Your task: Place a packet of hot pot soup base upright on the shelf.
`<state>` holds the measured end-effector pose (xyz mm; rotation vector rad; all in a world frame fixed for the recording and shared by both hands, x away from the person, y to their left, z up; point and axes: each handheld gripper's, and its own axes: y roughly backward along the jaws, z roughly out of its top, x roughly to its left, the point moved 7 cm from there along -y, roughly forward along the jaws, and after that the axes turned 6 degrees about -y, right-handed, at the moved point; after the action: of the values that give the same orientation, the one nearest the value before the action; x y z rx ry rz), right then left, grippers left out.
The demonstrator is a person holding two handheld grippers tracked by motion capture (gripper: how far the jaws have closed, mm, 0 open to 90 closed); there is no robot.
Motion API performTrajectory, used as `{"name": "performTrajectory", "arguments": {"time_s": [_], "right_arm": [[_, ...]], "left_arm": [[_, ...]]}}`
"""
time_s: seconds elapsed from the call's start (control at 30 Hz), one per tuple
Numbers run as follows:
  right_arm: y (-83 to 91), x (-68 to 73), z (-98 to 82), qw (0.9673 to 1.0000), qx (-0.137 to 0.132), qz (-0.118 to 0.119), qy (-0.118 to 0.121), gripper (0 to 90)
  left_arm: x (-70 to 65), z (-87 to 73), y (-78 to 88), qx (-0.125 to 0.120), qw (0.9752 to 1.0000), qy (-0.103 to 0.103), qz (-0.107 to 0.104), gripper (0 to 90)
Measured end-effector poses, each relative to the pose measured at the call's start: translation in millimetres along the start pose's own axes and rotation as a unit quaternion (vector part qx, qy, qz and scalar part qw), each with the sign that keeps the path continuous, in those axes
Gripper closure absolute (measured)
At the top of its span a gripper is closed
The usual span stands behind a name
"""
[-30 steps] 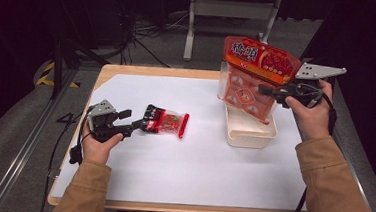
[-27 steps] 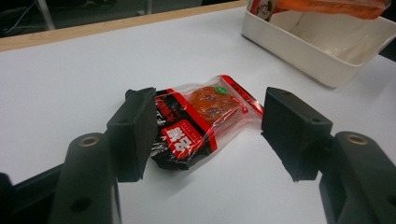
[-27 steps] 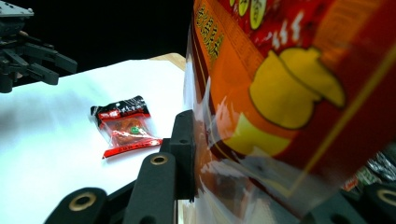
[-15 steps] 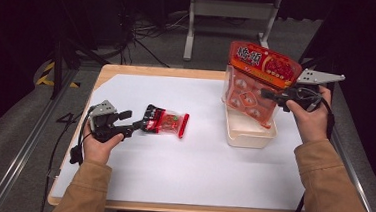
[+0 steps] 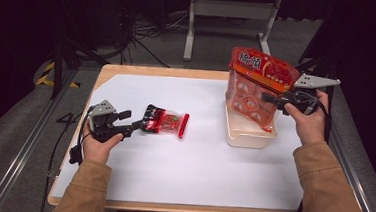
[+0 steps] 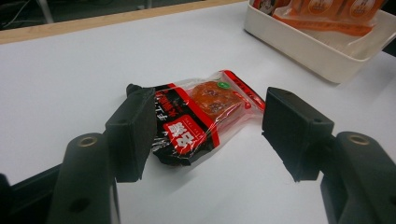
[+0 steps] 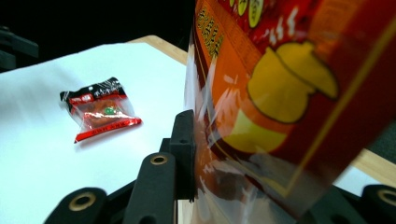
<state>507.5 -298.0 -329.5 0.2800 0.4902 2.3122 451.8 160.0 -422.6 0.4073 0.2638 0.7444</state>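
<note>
— Two packets are in play, and you've got a gripper on or at each. Which one do you want read first?

— The big one. Where is it?

— Your right gripper point(image 5: 269, 97) is clamped on the side of the large orange snack bag point(image 5: 256, 88), which stands upright with its lower end inside the white tray point(image 5: 246, 137) at the right of the table point(image 5: 178, 75). I judge you're in the step of setting it into that tray. Next you'd need to lay it low enough that it won't topple over the rim, then let the jaws part.

— And my left?

— Your left gripper point(image 5: 137, 126) rests at the near end of the small red packet point(image 5: 166, 121), which lies flat on the white sheet point(image 5: 196, 172), well apart from the tray. The jaws stand wide either side of it, not pressing. To take it, close squarely; the film looks slippery.

— Anything one camera gives that another misses?

— Yes. The left gripper view shows the small red packet point(image 6: 201, 119) between the pads point(image 6: 133, 133) with a gap at the right pad, which the high view is too far off to settle. The right gripper view shows the film of the large orange snack bag point(image 7: 289, 107) pinched against the left pad point(image 7: 184, 154); the tray's depth you read from the high view.
</note>
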Motion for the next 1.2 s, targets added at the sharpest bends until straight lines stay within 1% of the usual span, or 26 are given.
{"name": "performTrajectory", "arguments": {"time_s": [0.03, 0.1, 0.27, 0.5, 0.67, 0.83, 0.97, 1.03, 1.07, 1.2], "right_arm": [[-2.1, -0.1, -2.0, 1.0000, 0.004, -0.001, 0.000, 70.3], [-4.0, -0.5, -4.3, 1.0000, 0.003, 0.001, -0.005, 70.2], [-3.3, -3.5, -9.8, 0.9999, 0.003, 0.002, -0.016, 70.2], [-6.7, -4.0, -17.0, 0.9997, 0.008, 0.005, -0.022, 70.2], [-11.4, -3.1, -23.1, 0.9997, 0.014, 0.005, -0.021, 70.2], [-24.1, 2.0, -33.7, 0.9992, 0.039, 0.005, -0.007, 70.1], [-28.4, 4.3, -34.9, 0.9990, 0.043, 0.009, -0.004, 70.1], [-29.5, 4.9, -36.6, 0.9988, 0.047, 0.013, -0.008, 69.7], [-30.0, 5.0, -37.8, 0.9987, 0.047, 0.016, -0.012, 69.7], [-31.6, 2.8, -41.4, 0.9985, 0.045, 0.016, -0.026, 69.7]], "left_arm": [[0.0, 0.1, 0.1, -0.001, 1.0000, 0.000, 0.000, 36.5], [0.7, 0.1, 0.5, -0.002, 1.0000, 0.000, 0.000, 36.5], [0.7, -0.6, -0.1, 0.001, 1.0000, 0.000, -0.001, 36.4], [0.5, -0.6, -0.3, 0.002, 1.0000, 0.000, 0.001, 36.4], [0.9, -1.1, -1.5, 0.003, 1.0000, 0.000, 0.002, 36.4], [1.7, -1.6, -1.3, 0.004, 1.0000, 0.000, 0.002, 36.4], [1.8, -2.1, -1.9, 0.005, 1.0000, 0.001, 0.002, 36.4], [1.7, -2.3, -3.1, 0.007, 1.0000, -0.001, 0.002, 36.4], [0.6, -2.6, -3.5, 0.008, 1.0000, 0.003, 0.000, 36.3], [0.1, -2.4, -3.7, 0.008, 1.0000, 0.003, 0.000, 36.3]]}}
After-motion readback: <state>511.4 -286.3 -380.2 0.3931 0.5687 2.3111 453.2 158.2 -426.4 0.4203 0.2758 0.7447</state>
